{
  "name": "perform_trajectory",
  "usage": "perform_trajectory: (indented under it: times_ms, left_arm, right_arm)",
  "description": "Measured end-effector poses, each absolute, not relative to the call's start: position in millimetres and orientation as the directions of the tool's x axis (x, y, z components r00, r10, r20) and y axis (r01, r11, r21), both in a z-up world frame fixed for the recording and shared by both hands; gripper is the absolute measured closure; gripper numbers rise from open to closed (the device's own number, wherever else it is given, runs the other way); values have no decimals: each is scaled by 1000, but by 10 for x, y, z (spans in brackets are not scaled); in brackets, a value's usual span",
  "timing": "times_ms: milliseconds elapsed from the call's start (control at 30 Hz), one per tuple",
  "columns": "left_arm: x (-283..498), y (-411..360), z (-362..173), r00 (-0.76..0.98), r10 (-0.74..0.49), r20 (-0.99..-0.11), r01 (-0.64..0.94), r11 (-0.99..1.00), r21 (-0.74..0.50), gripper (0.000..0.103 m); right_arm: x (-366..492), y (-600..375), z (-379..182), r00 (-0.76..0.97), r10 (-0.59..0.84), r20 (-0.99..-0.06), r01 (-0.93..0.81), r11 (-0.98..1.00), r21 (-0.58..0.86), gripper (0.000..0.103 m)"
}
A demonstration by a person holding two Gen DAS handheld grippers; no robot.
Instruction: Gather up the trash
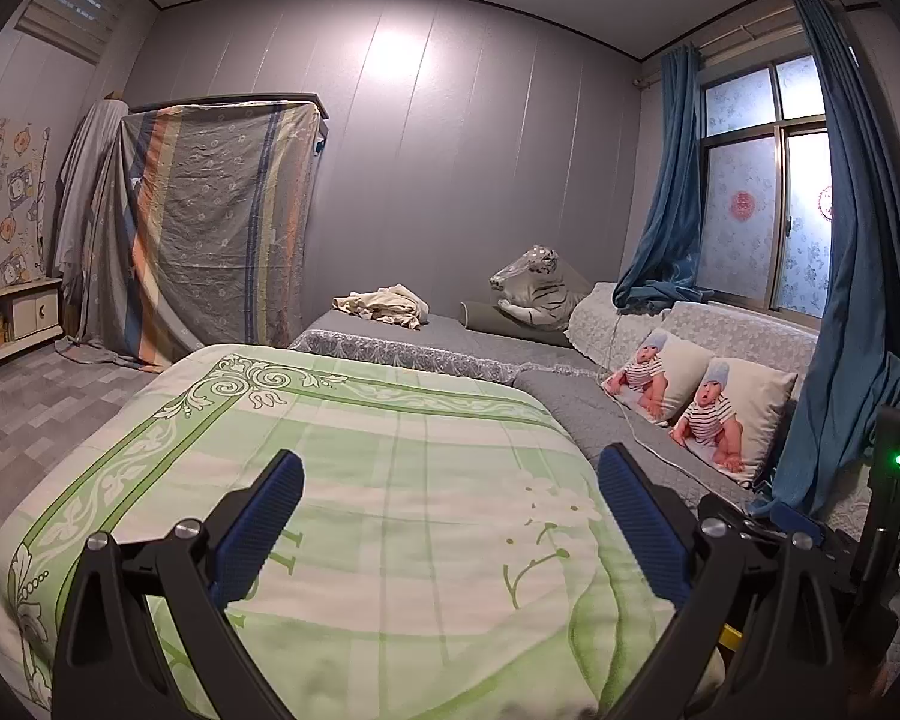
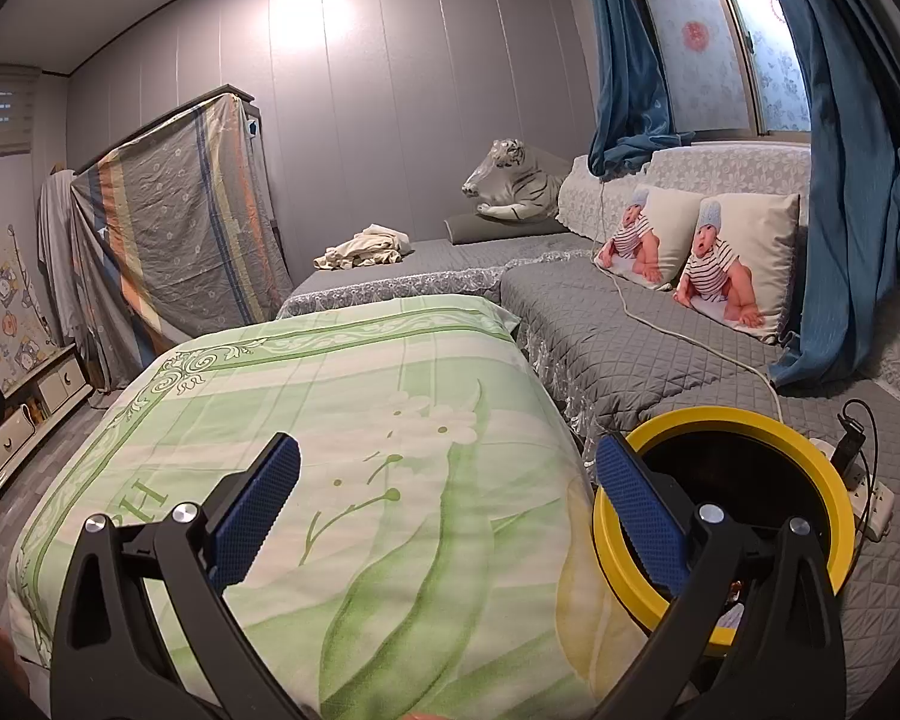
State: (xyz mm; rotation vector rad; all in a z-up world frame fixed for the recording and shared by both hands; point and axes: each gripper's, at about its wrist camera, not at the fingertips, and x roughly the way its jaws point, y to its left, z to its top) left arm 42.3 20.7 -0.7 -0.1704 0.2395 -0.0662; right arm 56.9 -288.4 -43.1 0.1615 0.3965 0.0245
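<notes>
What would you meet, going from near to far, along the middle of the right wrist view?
Right hand-held gripper, jaws open → green floral quilt → grey bed with lace edging → crumpled cream cloth → grey panelled wall.
</notes>
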Motion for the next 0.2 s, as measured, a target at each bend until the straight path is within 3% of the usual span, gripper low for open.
perform_trajectory:
  times_ms: [200]
  left_arm:
    - [439, 201, -5, 968, -90, -234, 50, 984, -173, 8]
  right_arm:
    - [578, -2895, -485, 918, 59, -391, 8, 986, 168, 8]
